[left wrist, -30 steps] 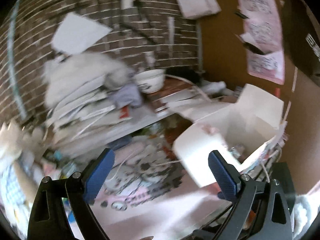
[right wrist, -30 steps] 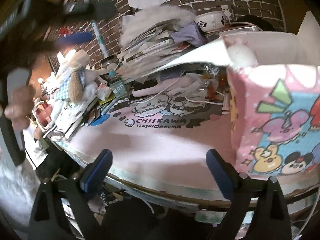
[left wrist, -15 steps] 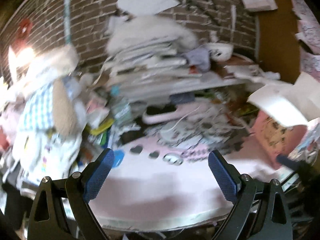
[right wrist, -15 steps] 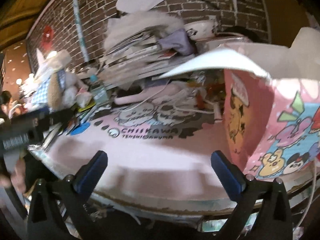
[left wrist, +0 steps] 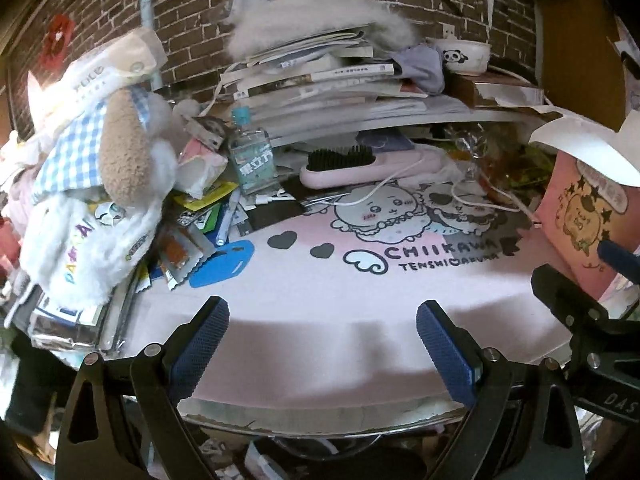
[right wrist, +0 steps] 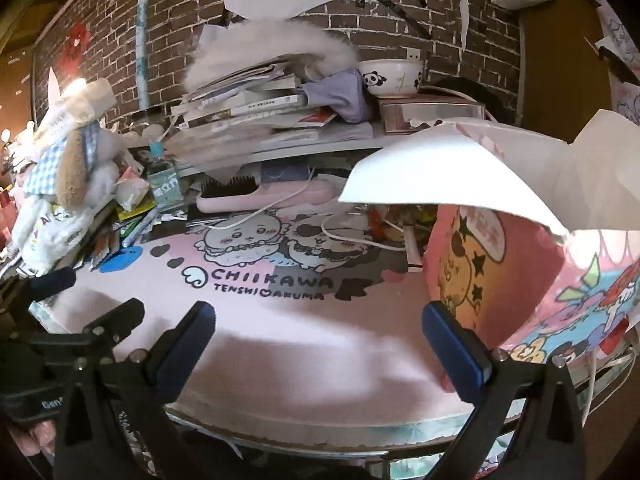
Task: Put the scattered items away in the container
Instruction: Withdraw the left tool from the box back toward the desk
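So from the left wrist, clutter crowds the pink desk mat (left wrist: 320, 292): plush toy (left wrist: 120, 152), bottle (left wrist: 252, 156), hairbrush (left wrist: 360, 164). Left gripper (left wrist: 322, 344) gapes empty; pink box (left wrist: 584, 216) sits far right. Right wrist view: right gripper (right wrist: 318, 340) also wide apart, box (right wrist: 500, 276) just beside its right finger.

Left tongs (left wrist: 322, 354) spread wide, empty; right tongs (right wrist: 318, 354) likewise, level beside them.
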The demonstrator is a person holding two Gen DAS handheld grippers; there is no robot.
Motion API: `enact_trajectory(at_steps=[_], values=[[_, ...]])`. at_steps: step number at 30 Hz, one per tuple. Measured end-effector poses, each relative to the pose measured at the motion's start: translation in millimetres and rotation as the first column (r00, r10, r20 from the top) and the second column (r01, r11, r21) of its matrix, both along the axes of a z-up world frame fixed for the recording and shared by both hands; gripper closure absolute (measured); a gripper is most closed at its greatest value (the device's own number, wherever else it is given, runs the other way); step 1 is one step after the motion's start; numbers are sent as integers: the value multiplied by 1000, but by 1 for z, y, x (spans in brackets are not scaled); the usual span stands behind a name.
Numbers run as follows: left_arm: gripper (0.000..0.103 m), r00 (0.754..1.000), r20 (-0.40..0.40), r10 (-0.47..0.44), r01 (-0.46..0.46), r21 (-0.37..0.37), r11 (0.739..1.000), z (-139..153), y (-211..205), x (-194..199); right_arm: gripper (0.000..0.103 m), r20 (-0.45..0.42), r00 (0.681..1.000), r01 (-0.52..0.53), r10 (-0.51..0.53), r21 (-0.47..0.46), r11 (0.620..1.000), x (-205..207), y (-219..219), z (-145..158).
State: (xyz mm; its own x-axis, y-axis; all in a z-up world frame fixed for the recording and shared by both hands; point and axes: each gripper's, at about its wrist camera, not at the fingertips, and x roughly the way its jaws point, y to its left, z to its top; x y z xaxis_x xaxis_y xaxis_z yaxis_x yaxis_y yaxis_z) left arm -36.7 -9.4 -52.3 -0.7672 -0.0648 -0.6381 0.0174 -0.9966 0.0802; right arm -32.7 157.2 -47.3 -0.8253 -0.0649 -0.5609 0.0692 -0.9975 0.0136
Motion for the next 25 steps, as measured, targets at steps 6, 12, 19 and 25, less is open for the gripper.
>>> enact_trajectory(at_steps=[6, 12, 19, 25], values=[[9, 1000, 0, 4, -4, -2, 1000, 0, 0, -1, 0, 10, 1000, 5, -5, -12, 1000, -1, 1, 0], [9, 1000, -7, 3, -4, -4, 1000, 1, 1, -1, 0, 16, 1000, 2, -2, -18, 1000, -1, 1, -1], [9, 1000, -25, 1, -1, -3, 1000, 2, 2, 1, 0, 17, 1000, 4, -3, -22, 1000, 0, 1, -1], [9, 1000, -21, 0, -1, -4, 1000, 2, 2, 1, 0, 18, 1000, 3, -2, -23, 1000, 0, 2, -1]])
